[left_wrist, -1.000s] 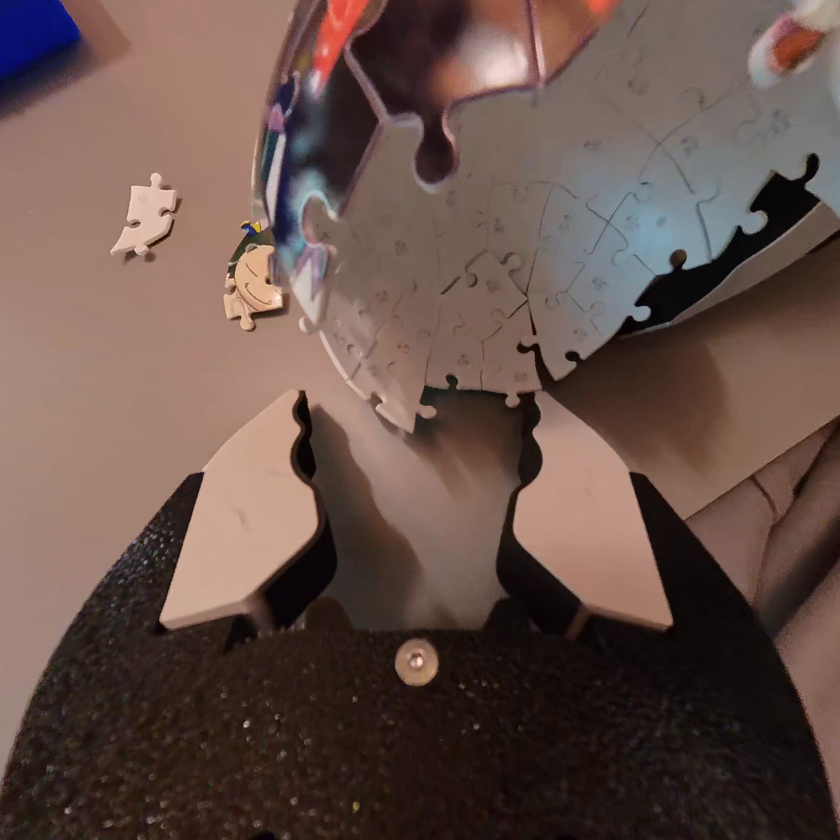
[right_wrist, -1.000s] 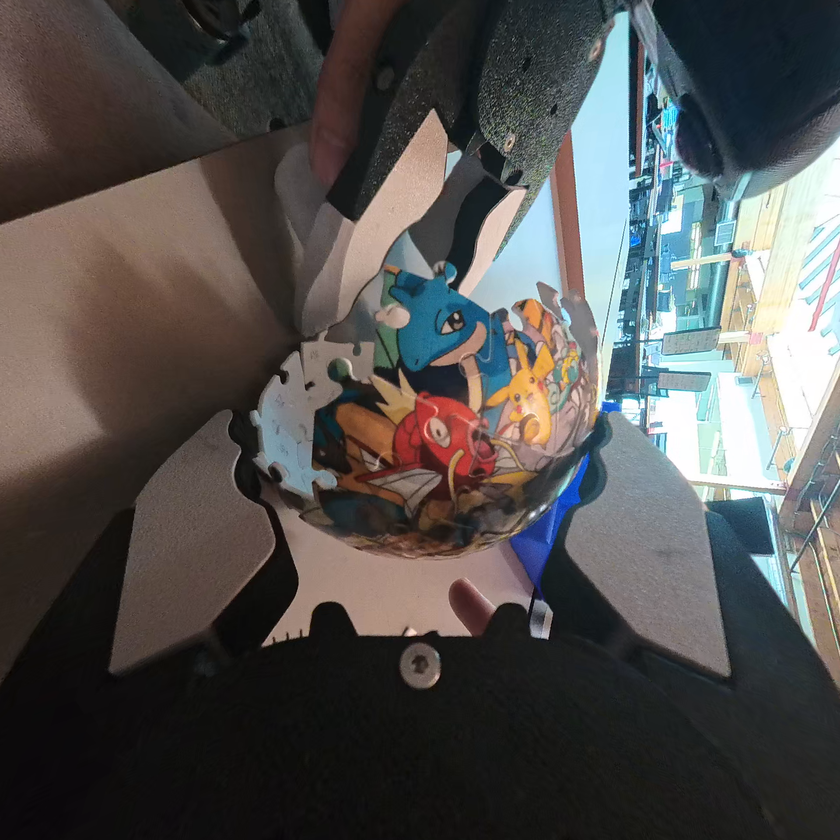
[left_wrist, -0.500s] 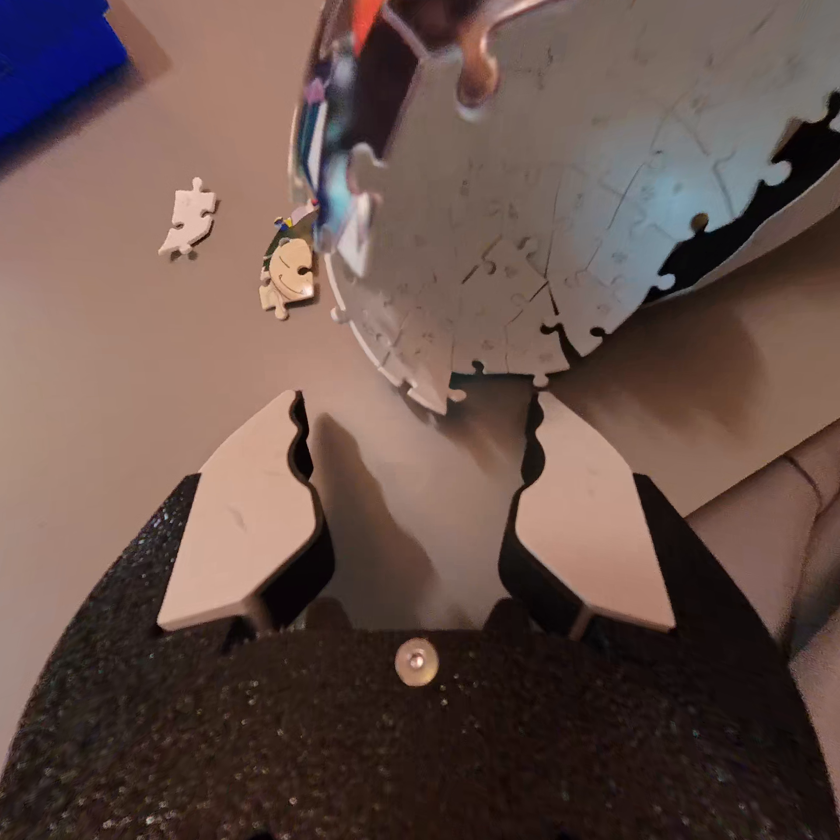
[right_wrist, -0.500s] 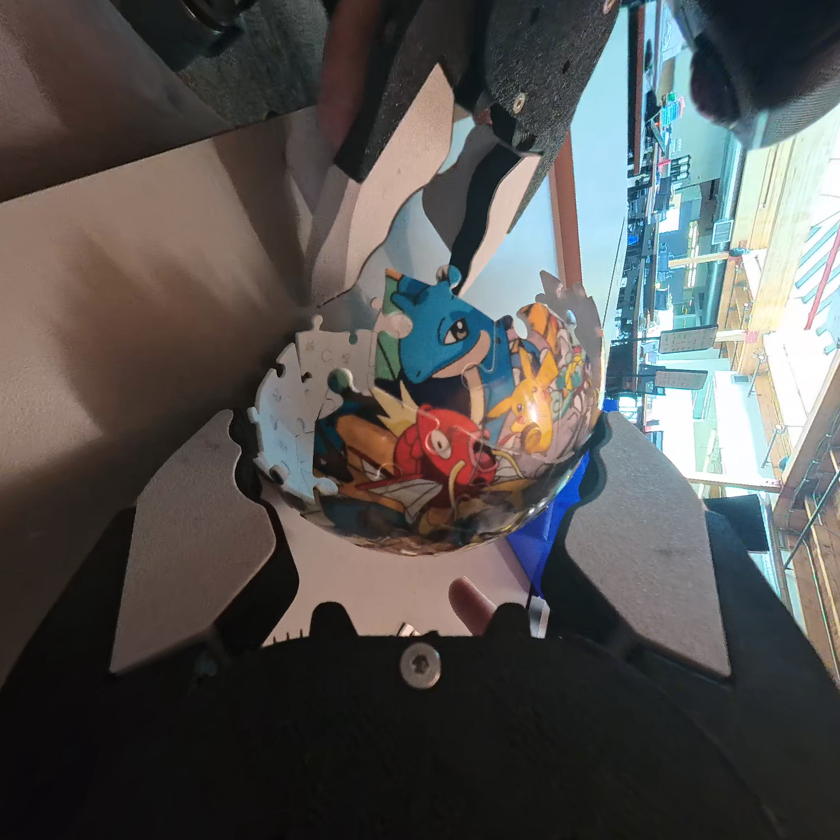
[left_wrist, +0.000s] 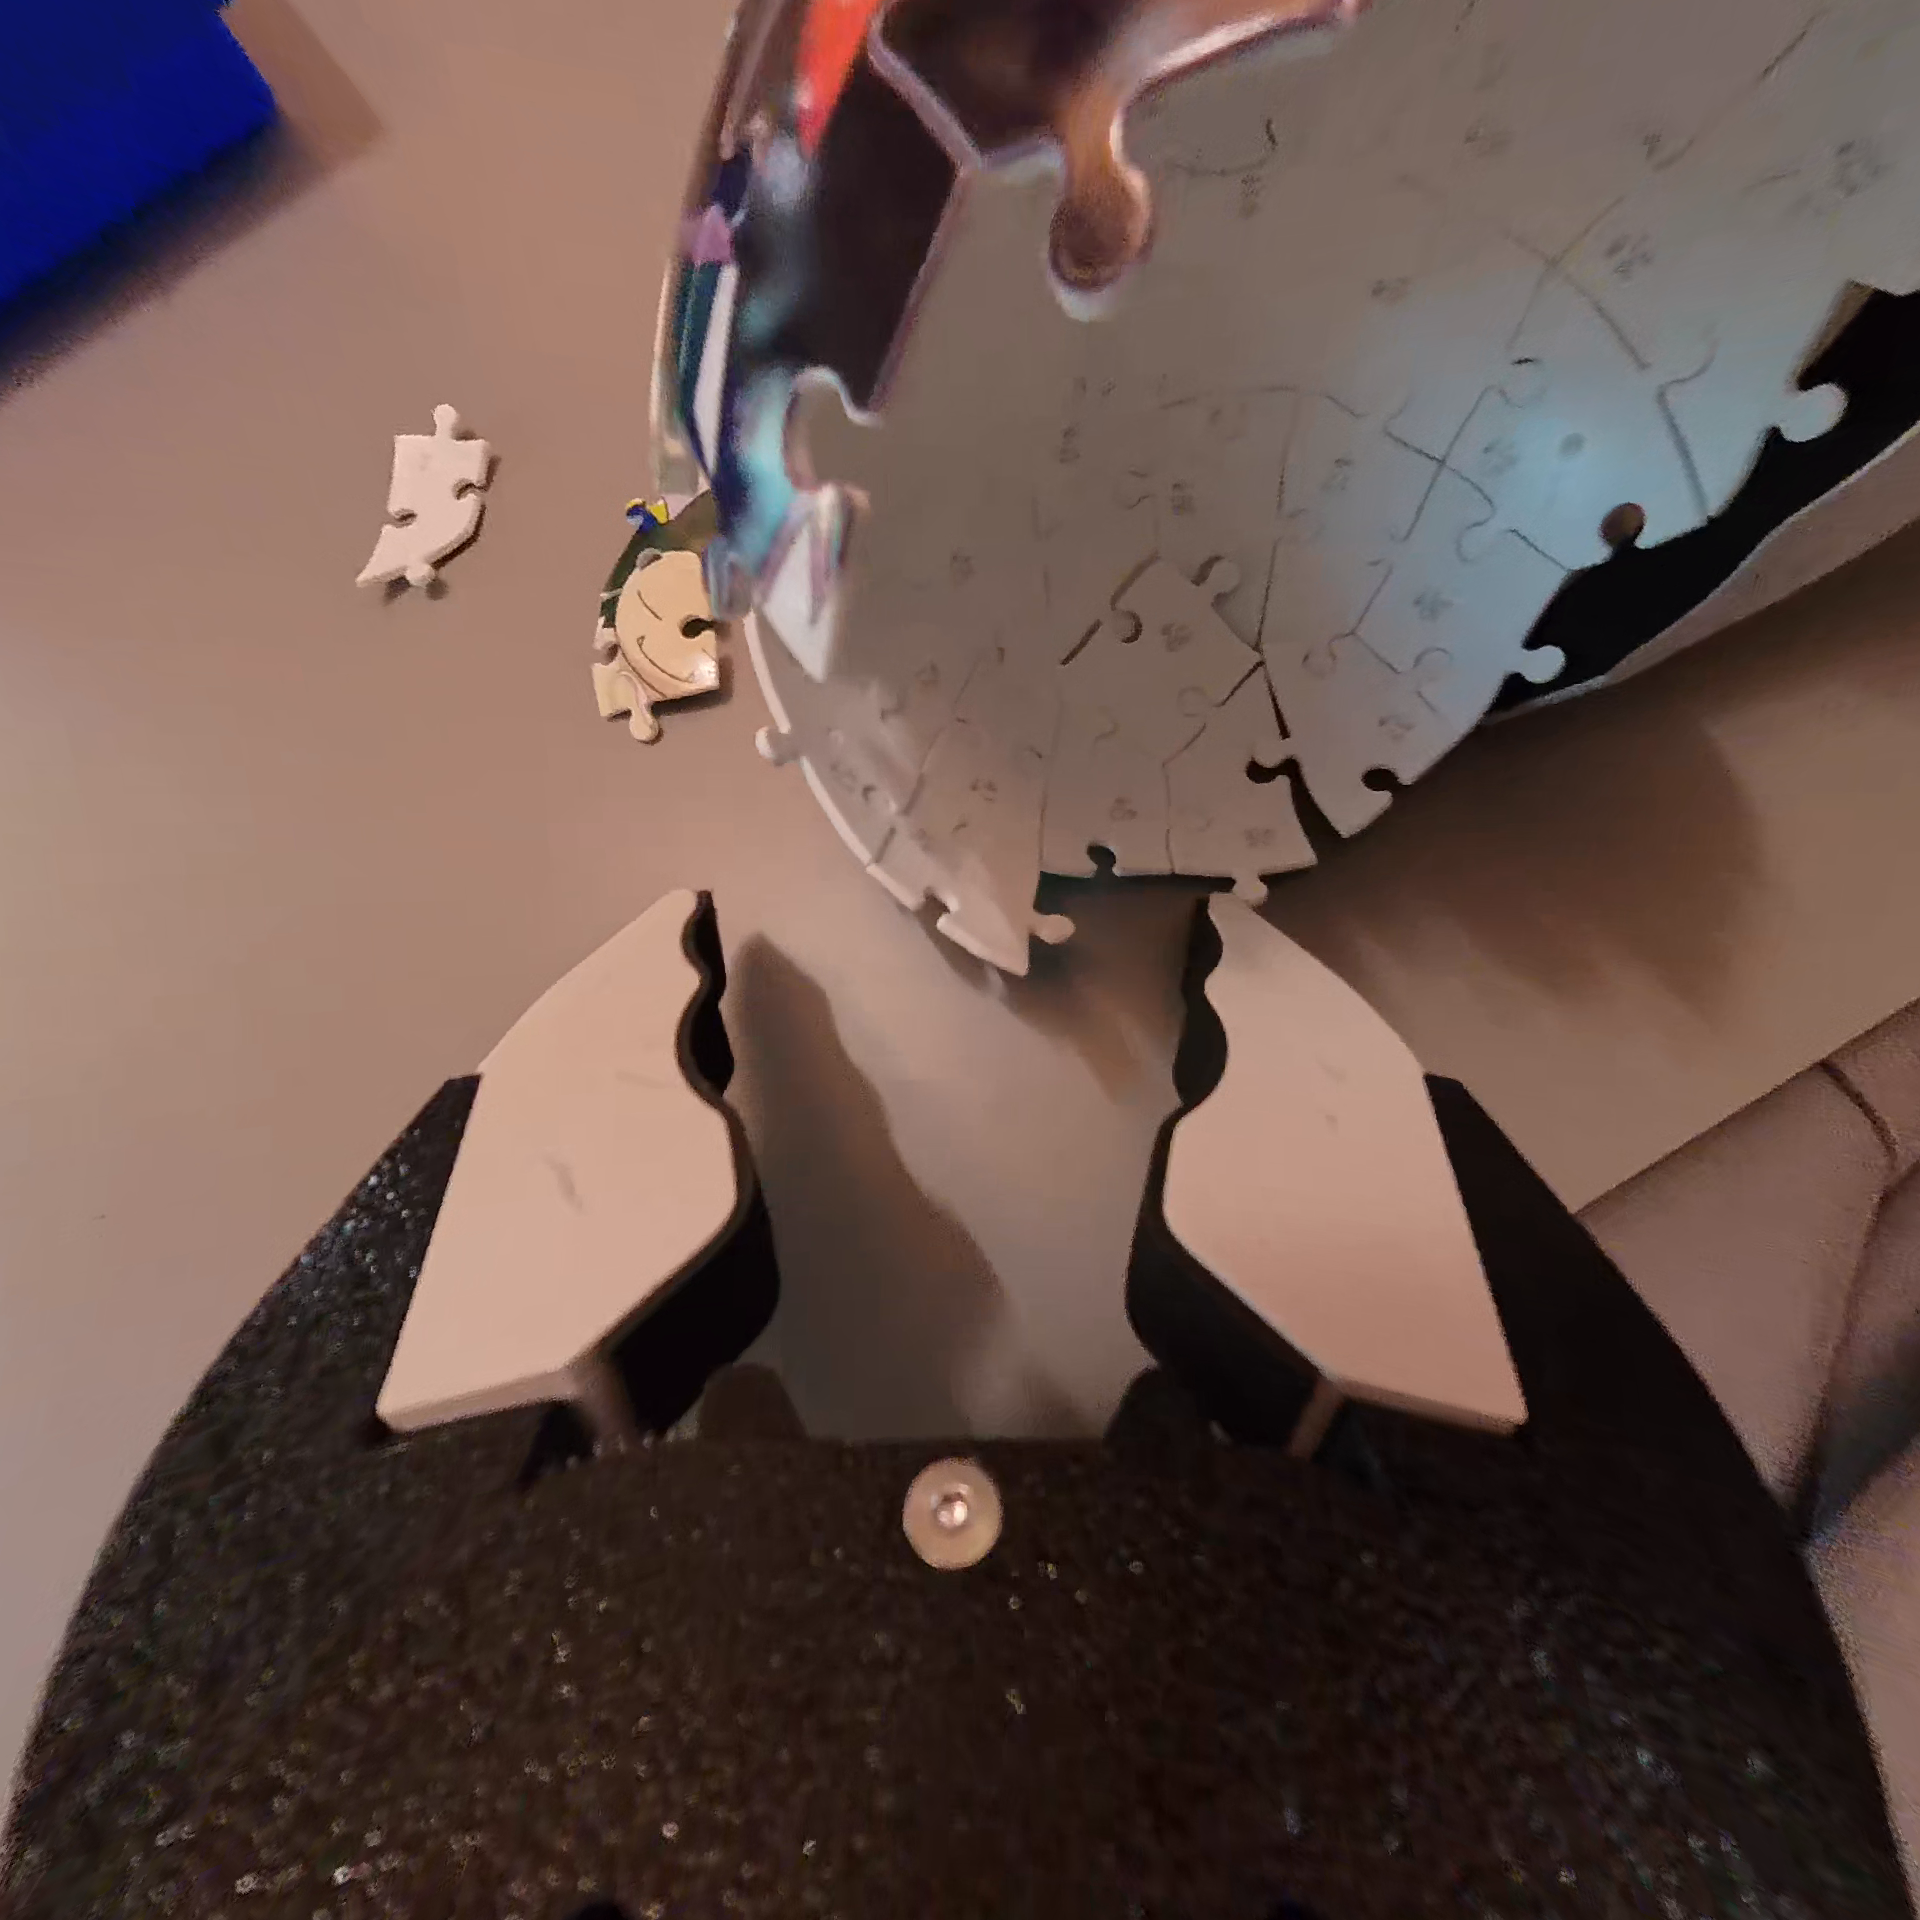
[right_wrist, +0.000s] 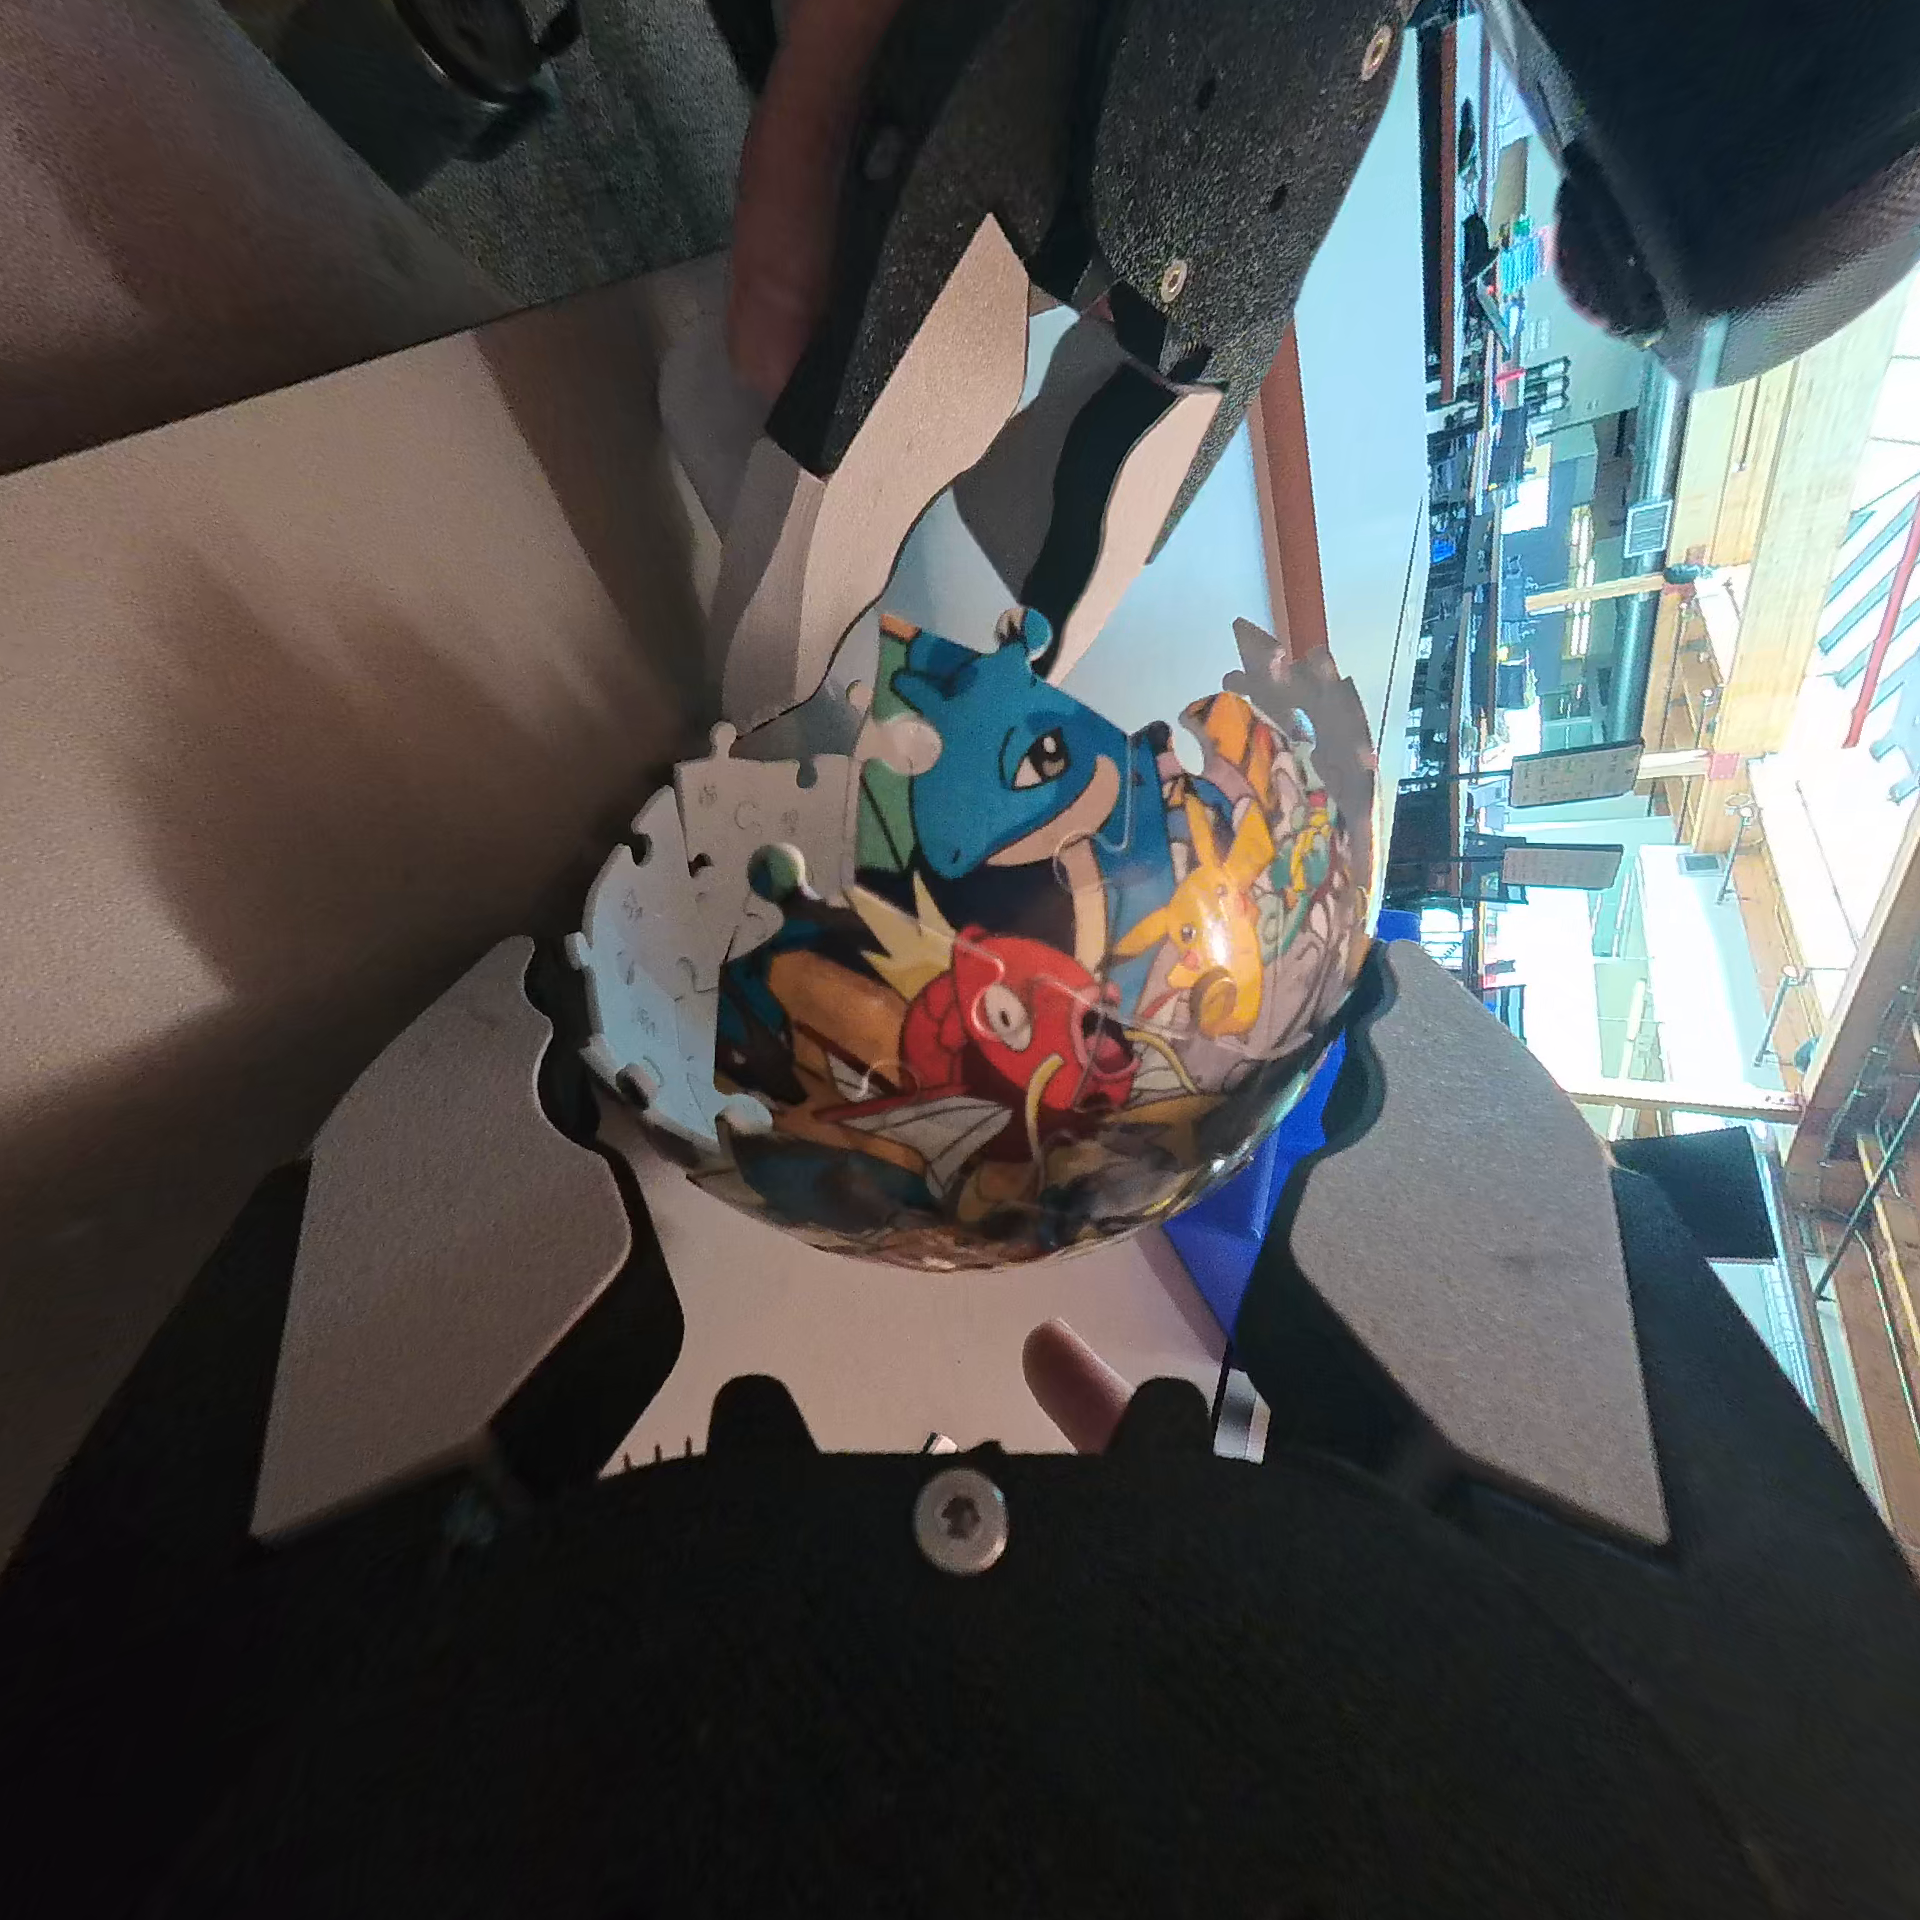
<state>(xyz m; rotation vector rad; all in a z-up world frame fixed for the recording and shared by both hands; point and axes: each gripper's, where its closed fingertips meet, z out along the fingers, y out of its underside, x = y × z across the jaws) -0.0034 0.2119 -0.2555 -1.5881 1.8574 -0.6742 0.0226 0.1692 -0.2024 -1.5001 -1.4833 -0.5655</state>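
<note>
Only my right camera shows the printed outside of the puzzle ball (right_wrist: 997, 956): bright cartoon creatures. My left camera shows just its pale inner side (left_wrist: 1299, 499), plus two loose pieces on the table (left_wrist: 208, 935) ahead and to the left of the fingers: a white piece (left_wrist: 428, 501) and a printed piece (left_wrist: 657, 636).

My right gripper (right_wrist: 961, 1023) has its jaws spread wide and clamped on the half-built ball, one at each side. My left gripper (left_wrist: 956, 935) stands open and empty, its tips just short of the ball's jagged edge; I can't tell whether they touch it.
</note>
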